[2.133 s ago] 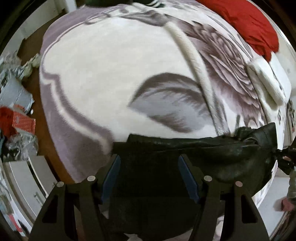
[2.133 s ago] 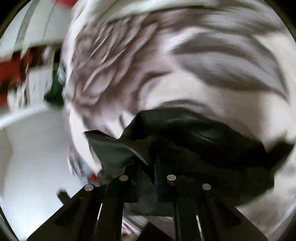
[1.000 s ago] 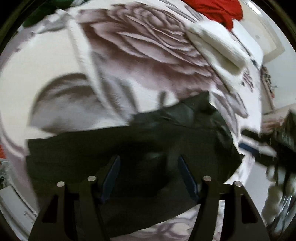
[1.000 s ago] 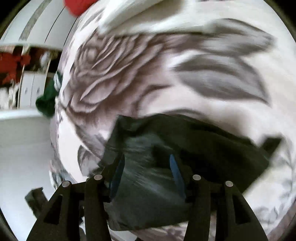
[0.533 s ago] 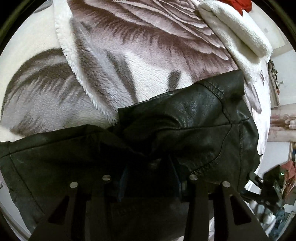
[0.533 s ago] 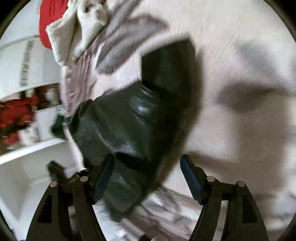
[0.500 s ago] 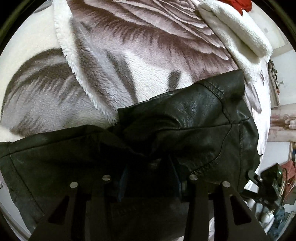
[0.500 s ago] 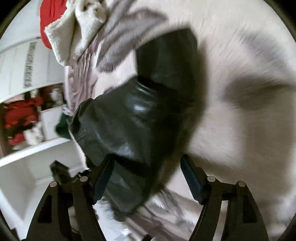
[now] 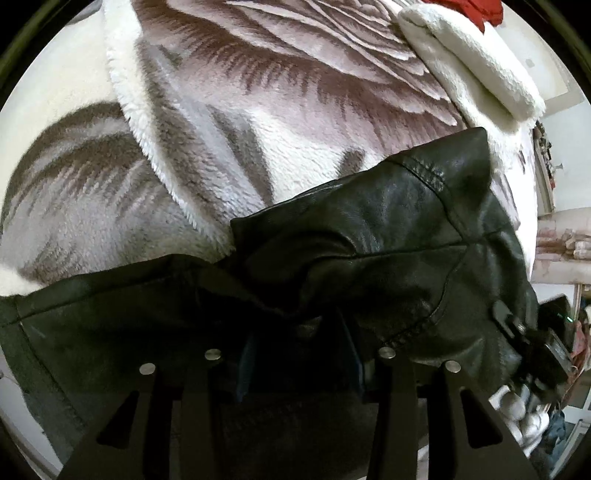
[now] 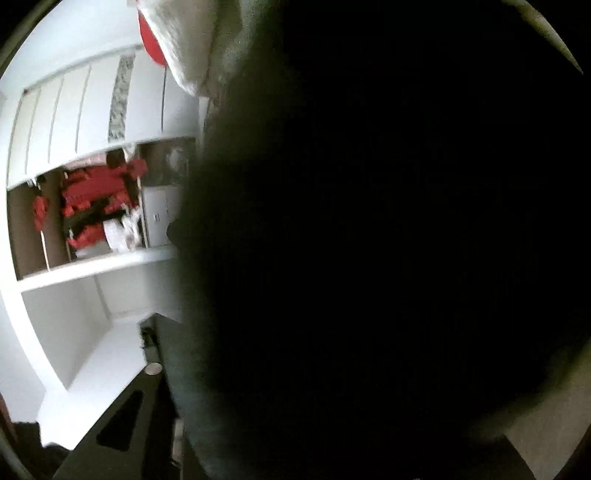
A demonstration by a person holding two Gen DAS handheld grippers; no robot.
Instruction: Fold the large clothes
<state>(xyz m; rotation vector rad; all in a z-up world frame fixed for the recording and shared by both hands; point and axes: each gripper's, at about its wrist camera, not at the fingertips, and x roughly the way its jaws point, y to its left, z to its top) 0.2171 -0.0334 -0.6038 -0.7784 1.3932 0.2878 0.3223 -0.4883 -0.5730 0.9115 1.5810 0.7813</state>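
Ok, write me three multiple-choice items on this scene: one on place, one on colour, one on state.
1. The black leather jacket lies on:
A. the floral fleece blanket
B. a white shelf
C. bare floor

2. The cloth beyond the white fleece roll is:
A. green
B. red
C. blue

3. The jacket is:
A. spread flat
B. on a hanger
C. bunched in folds

Answers: 1 A, the blanket's pattern shows all around it; 2 B, bright red at the left wrist view's top edge; 3 C, creases and a raised ridge cross it.
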